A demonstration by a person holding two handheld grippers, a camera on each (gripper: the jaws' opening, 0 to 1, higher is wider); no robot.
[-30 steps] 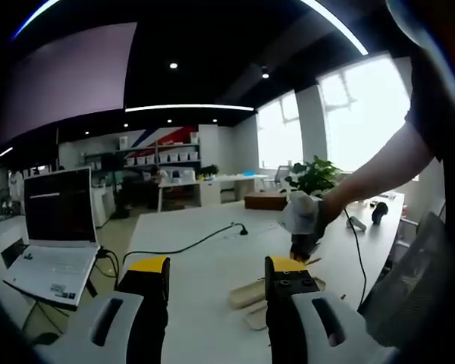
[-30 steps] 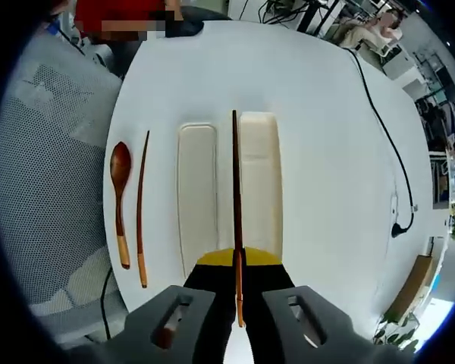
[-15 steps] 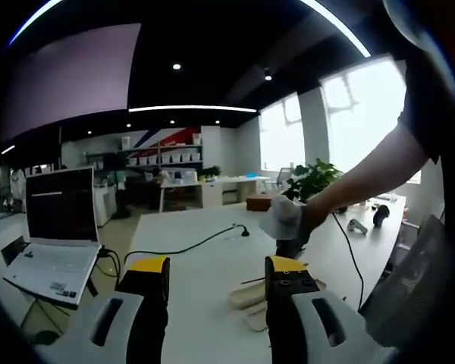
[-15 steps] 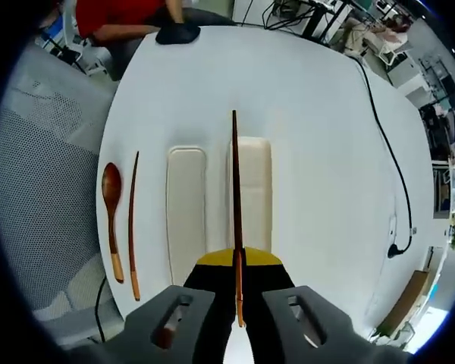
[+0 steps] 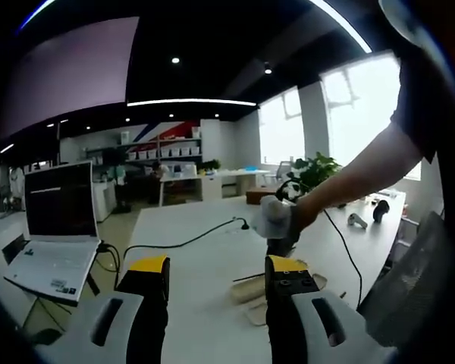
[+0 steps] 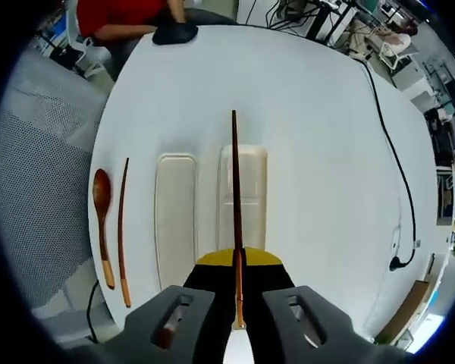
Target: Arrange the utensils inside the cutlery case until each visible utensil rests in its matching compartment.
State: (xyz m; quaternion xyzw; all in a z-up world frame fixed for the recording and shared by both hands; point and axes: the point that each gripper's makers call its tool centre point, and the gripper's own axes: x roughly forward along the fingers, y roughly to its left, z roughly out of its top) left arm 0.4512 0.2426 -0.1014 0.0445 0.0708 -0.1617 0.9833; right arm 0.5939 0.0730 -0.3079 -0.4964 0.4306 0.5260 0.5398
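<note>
Right gripper [image 6: 237, 284] pinches one chopstick [image 6: 234, 189] above cutlery case [image 6: 243, 199], aligned lengthwise for lowering in. Left gripper [image 5: 216, 280] spread, idle beside case.

I am in an open office: a laptop [image 5: 57, 243] beside my white table [image 5: 205, 262], shelves [image 5: 163, 155], desks [image 5: 212, 182], big windows [image 5: 356, 114].

- In the right gripper view, the two case halves [image 6: 241, 199], the spoon [image 6: 101, 225] and the loose chopstick [image 6: 123, 228] now look smaller and sit further left than a second ago, so the right gripper [image 6: 237, 267] has lifted away from the white table [image 6: 326, 152].
- In the left gripper view, the person's gloved hand [image 5: 277, 220] is higher than before and has shifted left.
</note>
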